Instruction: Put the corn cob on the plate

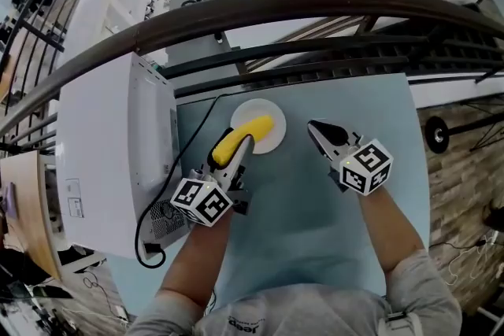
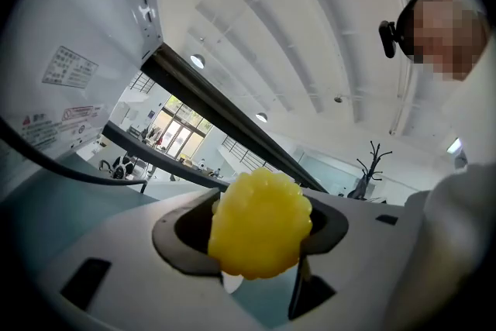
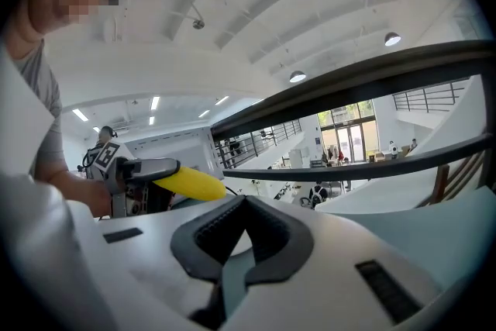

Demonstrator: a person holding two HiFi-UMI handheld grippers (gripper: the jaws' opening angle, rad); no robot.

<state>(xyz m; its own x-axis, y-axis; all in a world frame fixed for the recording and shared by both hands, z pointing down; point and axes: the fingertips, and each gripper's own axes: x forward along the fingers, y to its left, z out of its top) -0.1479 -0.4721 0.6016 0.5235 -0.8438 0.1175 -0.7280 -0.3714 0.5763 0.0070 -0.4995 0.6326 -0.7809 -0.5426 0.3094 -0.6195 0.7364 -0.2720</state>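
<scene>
Nearest to the person, over the pale blue desk [image 1: 315, 224], both forearms reach forward, each hand with a gripper. On the left side the left gripper [image 1: 244, 145] grips the corn cob [image 1: 253, 127] by its near end. Its fingers stand wide apart only because the cob is thick, and in the left gripper view the yellow kernels fill the gap between them. The cob lies almost level and points away from the person, so its free end is already over the white plate [image 1: 253, 106]. Whether it touches the plate I cannot tell. I judge that a hold on one end leaves the far part free to go down on the plate first.

The right gripper [image 1: 314, 127] is just beside the plate on its right, with its fingers drawn together and nothing between them. It seems only to wait and takes no part in the carrying.

Left of the plate stands a white appliance [image 1: 110, 153] with a black cable [image 1: 142, 228], so the near side is probably the free way in. Beyond the far edge of the desk a dark railing [image 1: 315, 0] crosses, and a hall lies far below.
</scene>
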